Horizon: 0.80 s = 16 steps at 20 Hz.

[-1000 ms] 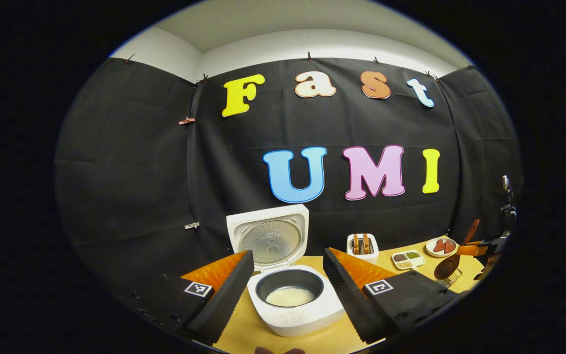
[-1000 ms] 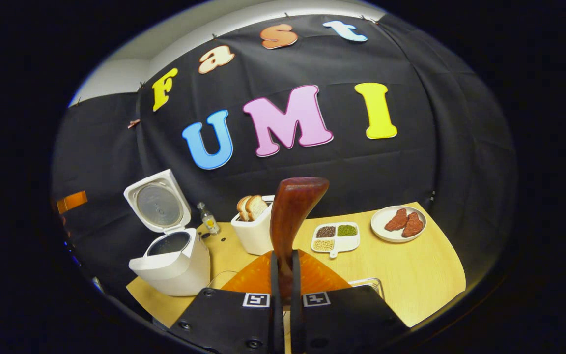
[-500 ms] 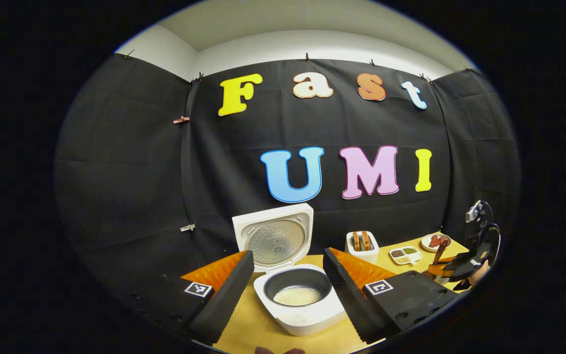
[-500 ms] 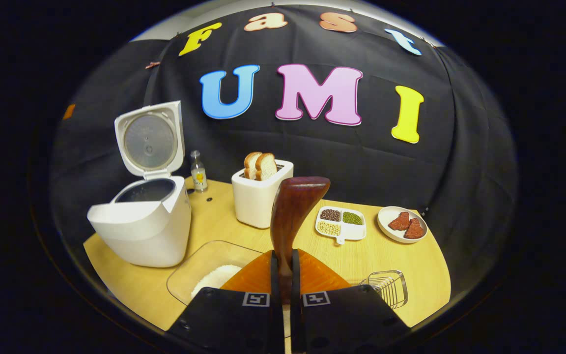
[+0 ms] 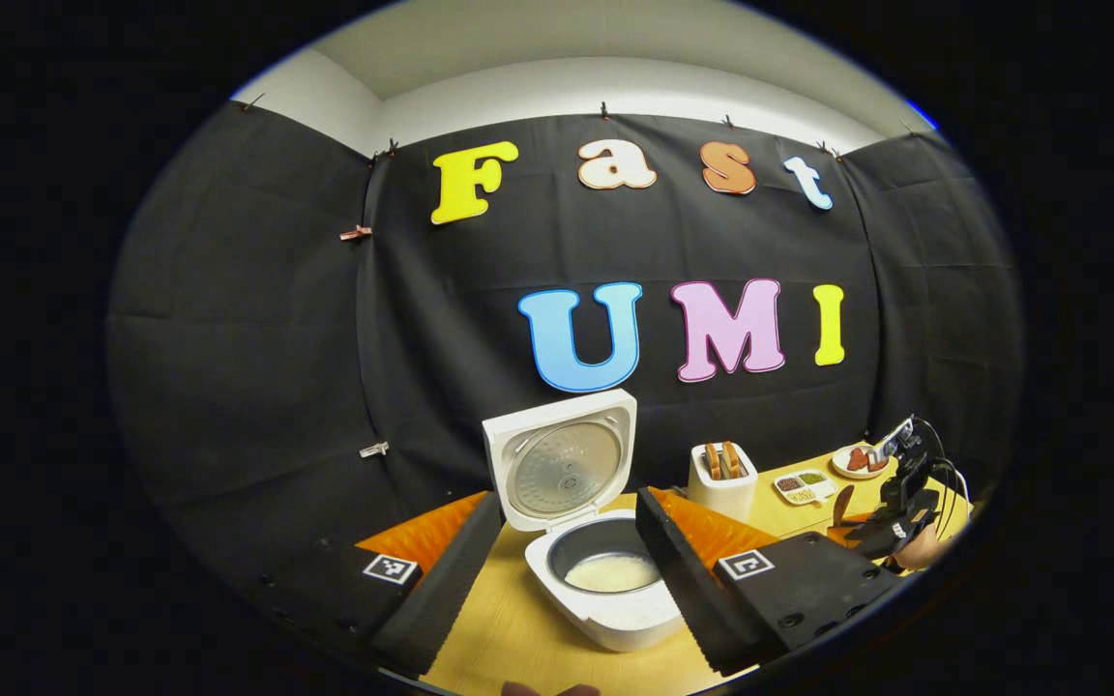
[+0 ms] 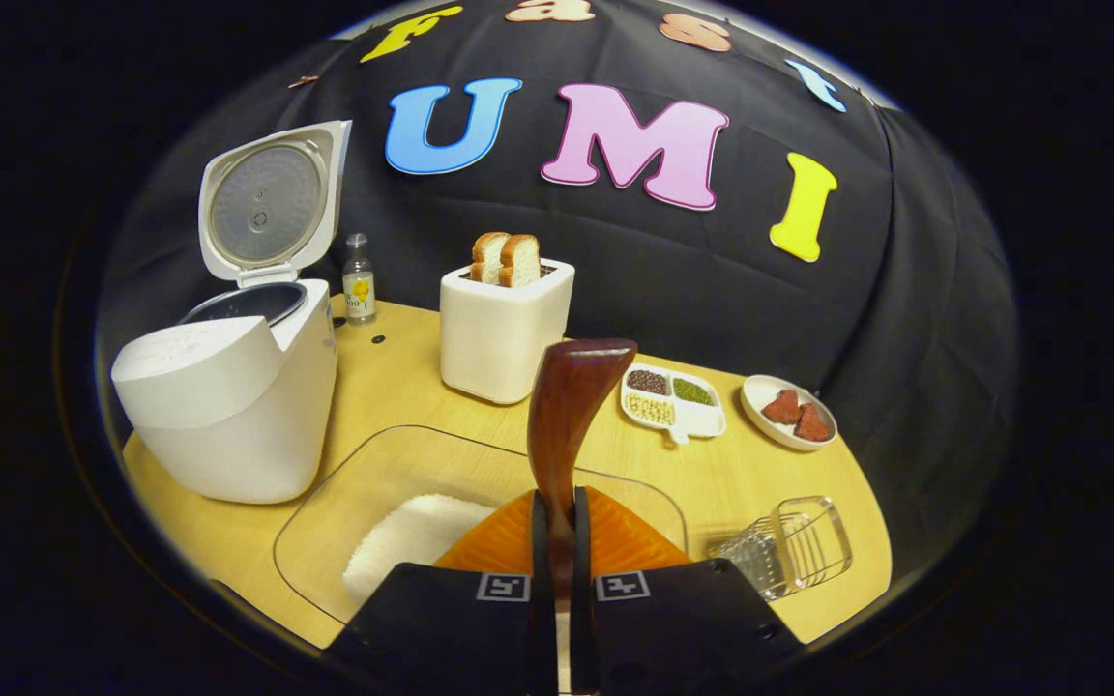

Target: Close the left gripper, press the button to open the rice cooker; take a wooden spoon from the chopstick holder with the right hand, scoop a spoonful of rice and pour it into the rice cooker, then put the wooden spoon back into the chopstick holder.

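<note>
In the right gripper view, my right gripper point(image 6: 557, 522) is pinched on the wooden spoon point(image 6: 569, 406), whose handle stands up through the middle of the frame from between the two fingers. Below it, at the bottom centre, lies a clear tray point(image 6: 393, 474) with a heap of white rice point(image 6: 412, 536) in it. Bare table point(image 6: 770, 483) lies open on the right of the frame, out to its rounded edge. The wire chopstick holder point(image 6: 794, 546) sits at lower right, near that edge and apart from the tray.

The rice cooker point(image 6: 228, 406) stands at the left of the frame with its lid up, beside the tray's left rim. Behind it is a small bottle point(image 6: 357, 282); a toaster point(image 6: 504, 329) with two bread slices stands in the upper middle. Right of the spoon are a divided dish of beans point(image 6: 673, 401) and a plate of meat point(image 6: 789, 414).

In the left gripper view, my left gripper point(image 5: 567, 561) is spread wide, and the open cooker point(image 5: 605, 599) shows between its fingers with rice in the pot point(image 5: 612, 572). The other gripper point(image 5: 891, 512) and the hand on it sit at the far right.
</note>
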Available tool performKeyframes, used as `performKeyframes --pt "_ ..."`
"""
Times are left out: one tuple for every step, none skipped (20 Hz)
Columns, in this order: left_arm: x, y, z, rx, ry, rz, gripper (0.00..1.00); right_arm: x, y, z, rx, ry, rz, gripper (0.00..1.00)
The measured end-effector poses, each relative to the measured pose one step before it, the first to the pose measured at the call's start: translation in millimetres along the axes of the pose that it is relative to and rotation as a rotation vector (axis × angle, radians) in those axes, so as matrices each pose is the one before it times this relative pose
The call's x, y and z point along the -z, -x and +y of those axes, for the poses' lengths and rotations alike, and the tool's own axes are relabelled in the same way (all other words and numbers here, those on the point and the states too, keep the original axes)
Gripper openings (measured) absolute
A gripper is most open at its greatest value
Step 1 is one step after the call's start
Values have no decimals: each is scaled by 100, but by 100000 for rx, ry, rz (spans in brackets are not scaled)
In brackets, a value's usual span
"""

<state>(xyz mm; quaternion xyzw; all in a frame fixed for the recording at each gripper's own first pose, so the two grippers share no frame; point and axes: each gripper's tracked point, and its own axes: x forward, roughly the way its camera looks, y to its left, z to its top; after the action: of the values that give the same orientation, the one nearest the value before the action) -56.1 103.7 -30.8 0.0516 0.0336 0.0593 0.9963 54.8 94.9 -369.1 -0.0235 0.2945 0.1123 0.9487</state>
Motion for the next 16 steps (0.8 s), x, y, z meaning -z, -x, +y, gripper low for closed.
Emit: performKeyframes --pt "181 -129 315 -210 306 232 97 -369 99 790 -1152 -5179 -1217 10" --pt "279 -54 343 -347 552 300 97 254 -12 792 -1366 -5845 1269 10" --pt "127 -100 213 35 902 165 97 -91 199 737 -821 -5520 553 10" --pt "125 3 133 -86 851 165 97 172 -53 604 -756 -5383 437 10" --pt "78 2 249 -356 431 -3 97 125 50 428 -360 -4573 652 10" --pt "149 -96 253 -340 152 -21 98 83 75 171 3 -4295 628 10" --pt "-75 -14 228 -445 207 -150 97 53 93 34 174 -5125 410 10" --pt "27 207 251 -313 330 -239 97 85 132 -215 278 -6397 642 10" --pt "119 -69 254 -297 557 -347 97 -15 71 -232 -216 -8977 149 10" --pt "27 81 277 -409 712 99 97 12 125 -379 -266 -9213 183 10" --pt "253 138 174 -259 926 248 97 -110 -55 -474 -363 -8715 -170 10" --pt "137 95 110 -106 847 265 97 -98 16 -681 -196 -7986 66 10" --pt "179 21 271 -320 658 144 97 -86 -55 -526 -382 -6556 533 10" --pt "31 95 174 -92 448 6 97 25 106 -548 -576 -5861 757 10" --pt "34 127 90 -165 249 0 97 -126 57 -255 -1241 -5710 765 10" --pt "-130 113 121 -4 37 -260 97 -343 139 244 -2271 -4297 62 10"
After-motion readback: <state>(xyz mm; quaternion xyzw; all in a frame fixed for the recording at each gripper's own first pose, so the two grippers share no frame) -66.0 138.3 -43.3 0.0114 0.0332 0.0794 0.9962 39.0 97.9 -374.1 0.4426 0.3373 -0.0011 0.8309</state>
